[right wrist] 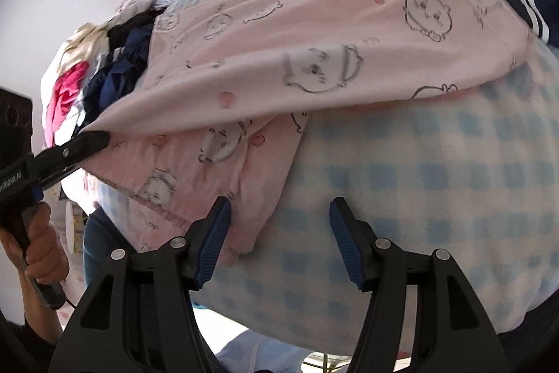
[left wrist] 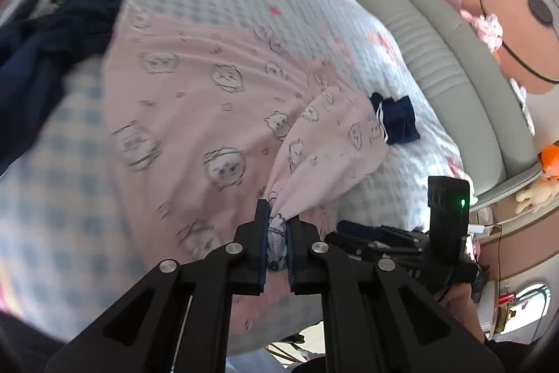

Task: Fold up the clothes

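Observation:
A pink garment (left wrist: 195, 100) printed with cartoon animals lies spread on the blue checked bed cover (left wrist: 52, 184). My left gripper (left wrist: 278, 233) is shut on a bunched corner of it and lifts that corner, folding the cloth over. In the right wrist view the left gripper (right wrist: 94, 137) pinches the raised pink edge (right wrist: 297, 58). My right gripper (right wrist: 279, 219) is open and empty, its jaws wide apart just above the bed cover (right wrist: 436, 180), with its left fingertip (right wrist: 218, 222) next to the lower pink layer.
A pile of dark navy and mixed clothes (left wrist: 45, 41) lies at the bed's far side, also seen in the right wrist view (right wrist: 115, 58). A folded navy garment (left wrist: 396, 119) rests near the padded grey headboard (left wrist: 454, 69). The right gripper's body (left wrist: 447, 219) is close by.

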`<state>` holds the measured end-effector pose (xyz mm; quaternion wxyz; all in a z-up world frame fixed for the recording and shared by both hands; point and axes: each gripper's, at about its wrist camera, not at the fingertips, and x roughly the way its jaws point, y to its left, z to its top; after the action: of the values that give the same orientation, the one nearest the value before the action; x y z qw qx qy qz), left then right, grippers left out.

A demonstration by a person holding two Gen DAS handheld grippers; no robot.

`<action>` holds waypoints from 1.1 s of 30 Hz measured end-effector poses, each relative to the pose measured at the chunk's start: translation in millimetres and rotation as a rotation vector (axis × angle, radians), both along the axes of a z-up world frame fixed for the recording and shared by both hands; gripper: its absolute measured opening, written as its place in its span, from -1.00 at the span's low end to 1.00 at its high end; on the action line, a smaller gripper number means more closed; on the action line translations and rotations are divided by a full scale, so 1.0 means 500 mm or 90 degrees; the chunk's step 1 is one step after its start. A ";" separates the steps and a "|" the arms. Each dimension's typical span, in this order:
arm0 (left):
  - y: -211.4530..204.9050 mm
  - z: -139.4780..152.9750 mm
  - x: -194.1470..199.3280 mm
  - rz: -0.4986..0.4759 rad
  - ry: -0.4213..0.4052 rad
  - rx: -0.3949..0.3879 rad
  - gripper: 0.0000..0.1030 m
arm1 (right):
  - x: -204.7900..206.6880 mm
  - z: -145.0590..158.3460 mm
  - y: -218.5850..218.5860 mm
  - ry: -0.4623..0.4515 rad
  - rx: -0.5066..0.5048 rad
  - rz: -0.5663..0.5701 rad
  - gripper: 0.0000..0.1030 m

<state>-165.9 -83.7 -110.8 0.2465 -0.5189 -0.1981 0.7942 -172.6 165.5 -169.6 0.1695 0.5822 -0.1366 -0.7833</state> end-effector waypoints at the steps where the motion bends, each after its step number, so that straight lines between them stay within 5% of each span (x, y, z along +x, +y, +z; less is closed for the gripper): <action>1: -0.009 -0.003 0.015 0.007 -0.001 -0.004 -0.83 | 0.003 0.009 -0.003 0.009 0.003 0.006 0.17; 12: -0.055 -0.080 0.103 0.052 -0.071 0.045 -0.83 | 0.009 -0.020 -0.005 -0.032 0.036 -0.019 0.18; 19: -0.042 -0.045 0.115 0.050 -0.043 0.077 -0.83 | 0.018 -0.001 0.012 -0.012 0.004 -0.027 0.18; 22: -0.037 -0.054 0.118 0.048 -0.054 0.063 -0.83 | 0.019 0.007 0.002 0.000 -0.021 -0.014 0.18; 27: -0.018 -0.105 0.107 0.061 -0.069 -0.028 -0.83 | 0.019 -0.018 -0.025 -0.011 -0.010 0.009 0.18; 31: -0.007 -0.134 0.096 0.061 -0.101 -0.078 -0.69 | 0.023 -0.036 -0.029 -0.018 0.014 0.018 0.18; 33: -0.009 -0.113 0.106 0.064 -0.084 -0.093 -0.40 | 0.026 -0.028 -0.021 -0.016 0.007 0.022 0.20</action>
<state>-112.8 -88.1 -167.4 0.1547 -0.5763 -0.1814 0.7817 -159.5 155.0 -183.5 0.1783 0.5951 -0.1240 -0.7737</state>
